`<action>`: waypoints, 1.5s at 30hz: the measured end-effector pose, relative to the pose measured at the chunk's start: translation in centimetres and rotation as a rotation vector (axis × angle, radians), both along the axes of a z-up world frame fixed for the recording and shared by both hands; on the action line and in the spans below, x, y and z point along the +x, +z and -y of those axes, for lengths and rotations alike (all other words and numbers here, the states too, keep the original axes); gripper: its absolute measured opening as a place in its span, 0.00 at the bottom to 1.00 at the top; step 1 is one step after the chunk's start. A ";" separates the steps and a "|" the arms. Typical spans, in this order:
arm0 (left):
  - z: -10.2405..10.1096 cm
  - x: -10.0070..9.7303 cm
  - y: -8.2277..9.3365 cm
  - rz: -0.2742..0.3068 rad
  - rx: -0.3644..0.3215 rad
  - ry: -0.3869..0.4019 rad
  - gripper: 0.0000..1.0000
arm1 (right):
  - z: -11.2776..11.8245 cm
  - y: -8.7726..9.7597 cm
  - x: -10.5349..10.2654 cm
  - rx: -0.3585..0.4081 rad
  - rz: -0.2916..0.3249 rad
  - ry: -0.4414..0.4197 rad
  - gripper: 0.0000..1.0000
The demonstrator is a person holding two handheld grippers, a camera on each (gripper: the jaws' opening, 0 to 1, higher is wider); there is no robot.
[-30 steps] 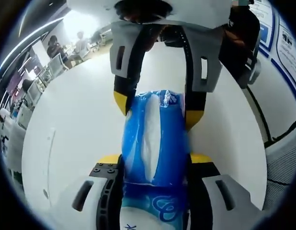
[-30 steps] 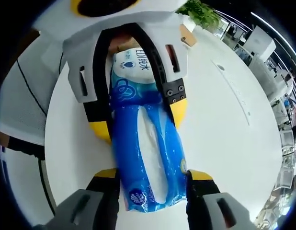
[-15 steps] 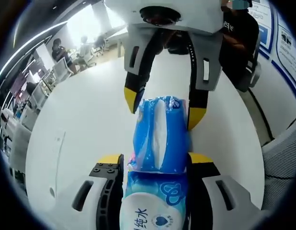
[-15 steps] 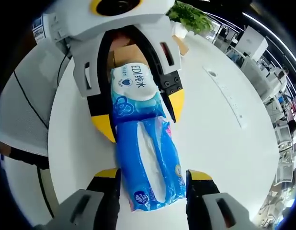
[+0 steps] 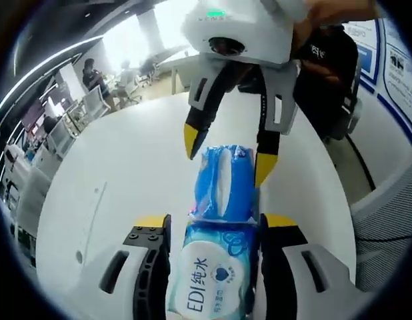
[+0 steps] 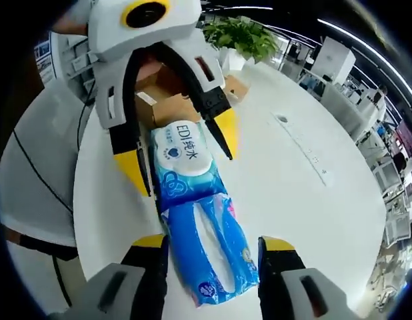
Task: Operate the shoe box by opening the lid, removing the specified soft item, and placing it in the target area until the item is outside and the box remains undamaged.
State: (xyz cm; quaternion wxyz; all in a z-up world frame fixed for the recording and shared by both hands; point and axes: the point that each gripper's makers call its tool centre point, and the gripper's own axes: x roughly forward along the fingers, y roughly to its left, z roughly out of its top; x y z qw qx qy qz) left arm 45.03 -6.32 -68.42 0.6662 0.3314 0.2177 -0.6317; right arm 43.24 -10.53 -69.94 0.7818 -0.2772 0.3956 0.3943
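Cardboard box (image 6: 169, 107) behind tissue pack (image 6: 199, 220).

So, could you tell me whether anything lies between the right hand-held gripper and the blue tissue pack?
Nothing visible does: the blue tissue pack lies on the white table directly between the right hand-held gripper's open jaws.

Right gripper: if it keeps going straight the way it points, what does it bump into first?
Probably the blue tissue pack lying on the white table between its open jaws. Beyond it come the wet wipes pack and the left gripper; depth is unclear.
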 end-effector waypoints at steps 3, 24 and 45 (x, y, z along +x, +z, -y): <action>-0.9 0.2 0.7 -0.010 -0.023 0.027 0.55 | -0.3 0.3 0.1 0.017 0.003 -0.020 0.52; -9.8 1.6 4.1 -0.019 -0.140 0.185 0.57 | -5.4 3.2 0.4 0.314 0.044 -0.176 0.52; -20.6 0.6 6.5 -0.035 -0.240 0.422 0.57 | -13.2 4.5 -0.4 0.433 0.034 -0.124 0.50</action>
